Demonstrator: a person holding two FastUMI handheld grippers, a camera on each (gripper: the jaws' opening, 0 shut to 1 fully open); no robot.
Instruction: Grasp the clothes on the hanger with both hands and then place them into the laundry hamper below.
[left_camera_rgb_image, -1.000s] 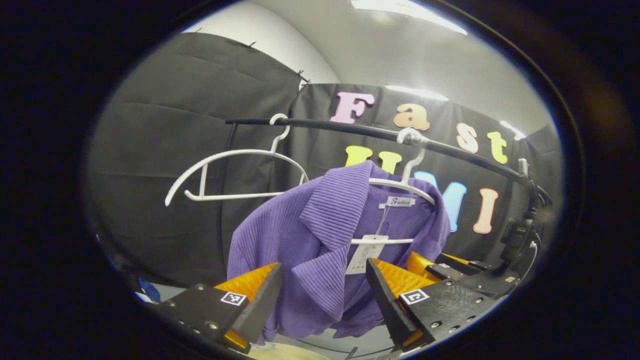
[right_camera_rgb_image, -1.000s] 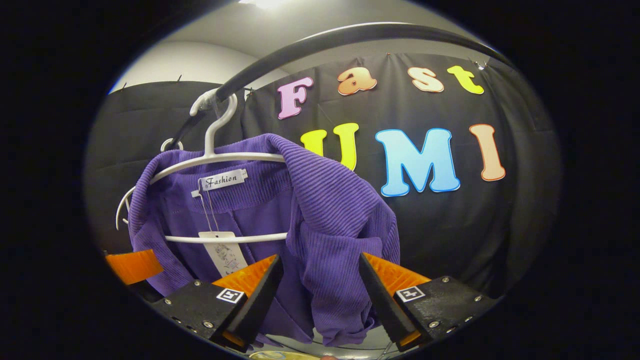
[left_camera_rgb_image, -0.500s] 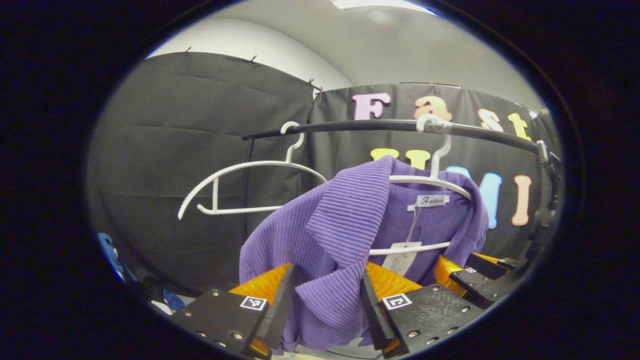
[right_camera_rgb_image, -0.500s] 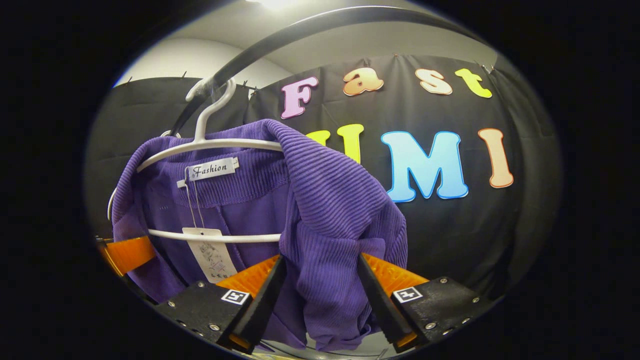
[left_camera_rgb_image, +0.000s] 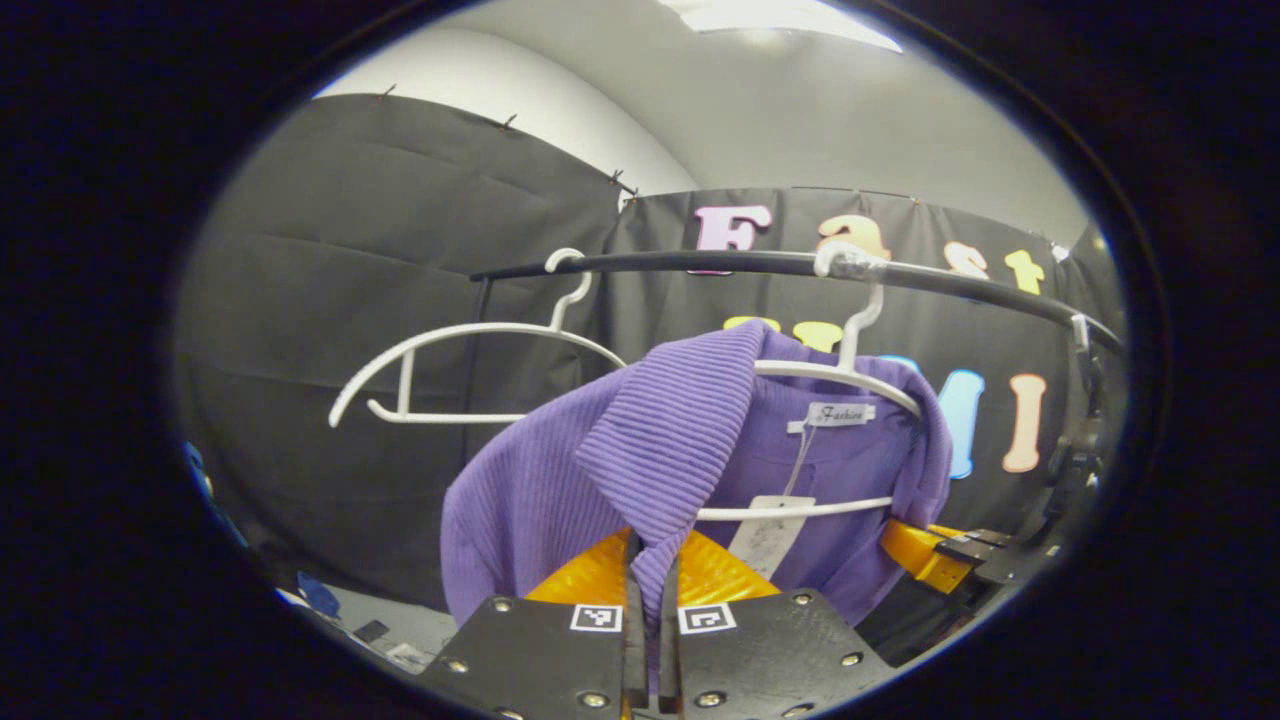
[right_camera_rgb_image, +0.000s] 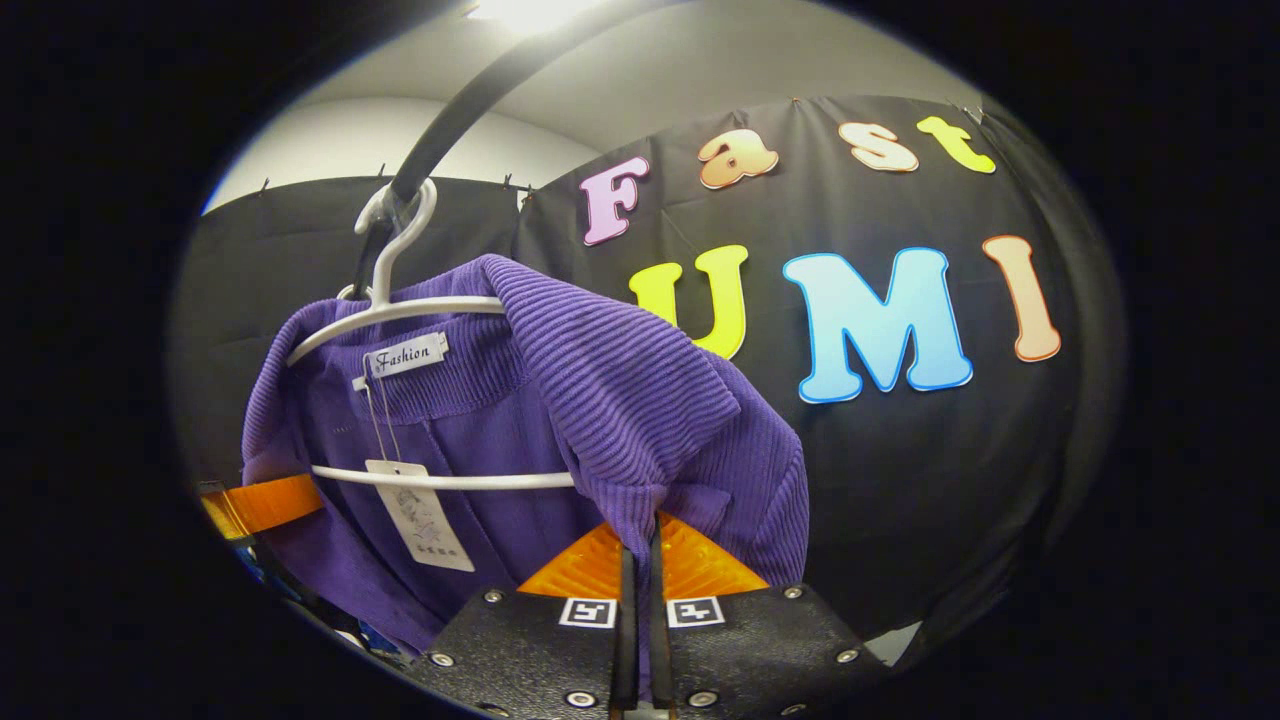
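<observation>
On the black rail we see a bare white plastic hanger, then a purple ribbed knit top on its own white hanger; our left gripper and right gripper jaws pinch its front edges.

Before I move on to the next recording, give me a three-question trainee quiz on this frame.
1. True or false: the left gripper is shut on the purple top.
2. Multiple choice: where is the purple top? A) hanging on a white hanger on the black rail; B) lying in the hamper; C) draped over the rail with no hanger.
3. Fill in: beside the loaded hanger, in the left gripper view, hangs an ____ white hanger.

Key: 1 true; the right gripper also pinches a fold of it. 2 A. 3 empty.
</observation>
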